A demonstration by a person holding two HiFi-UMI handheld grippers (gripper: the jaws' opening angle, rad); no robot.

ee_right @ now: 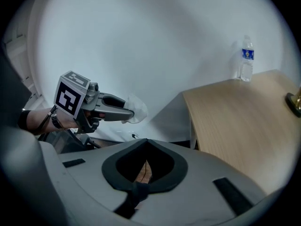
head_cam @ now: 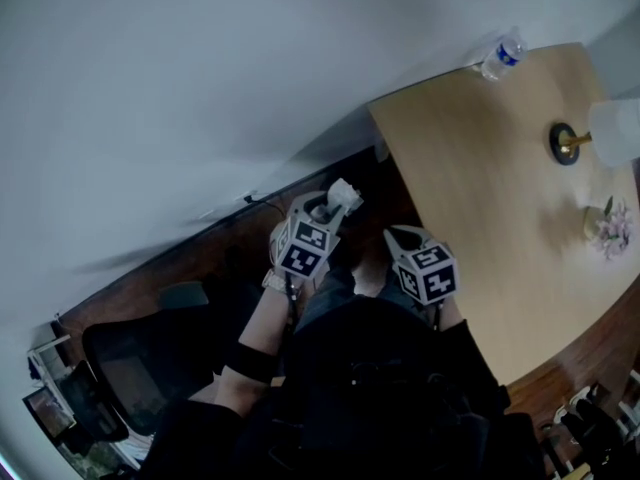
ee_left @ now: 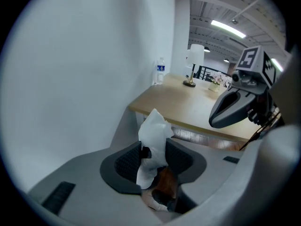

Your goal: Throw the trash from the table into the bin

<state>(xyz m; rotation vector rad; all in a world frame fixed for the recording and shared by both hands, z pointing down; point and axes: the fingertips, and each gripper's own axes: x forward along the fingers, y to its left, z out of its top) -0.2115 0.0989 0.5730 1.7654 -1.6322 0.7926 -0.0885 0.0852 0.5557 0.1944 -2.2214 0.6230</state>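
Note:
A crumpled white paper [ee_left: 154, 133] stands up between the pads of my left gripper [ee_left: 154, 149], which is shut on it. In the head view the left gripper [head_cam: 330, 208] hangs over the dark floor left of the table corner, the paper [head_cam: 345, 196] sticking out at its tip. The right gripper view shows that gripper [ee_right: 123, 111] from the side, with the paper [ee_right: 135, 111] at its end, in front of the white wall. My right gripper [ee_right: 145, 166] is shut with nothing in it. It hangs beside the left one [head_cam: 402, 238], near the table edge.
A light wooden table [head_cam: 500, 198] fills the right, with a water bottle [head_cam: 502, 56] at its far corner, a lamp [head_cam: 590, 138] and small flowers [head_cam: 610, 230]. A black office chair [head_cam: 140, 368] stands at lower left. A white wall [head_cam: 200, 88] lies ahead.

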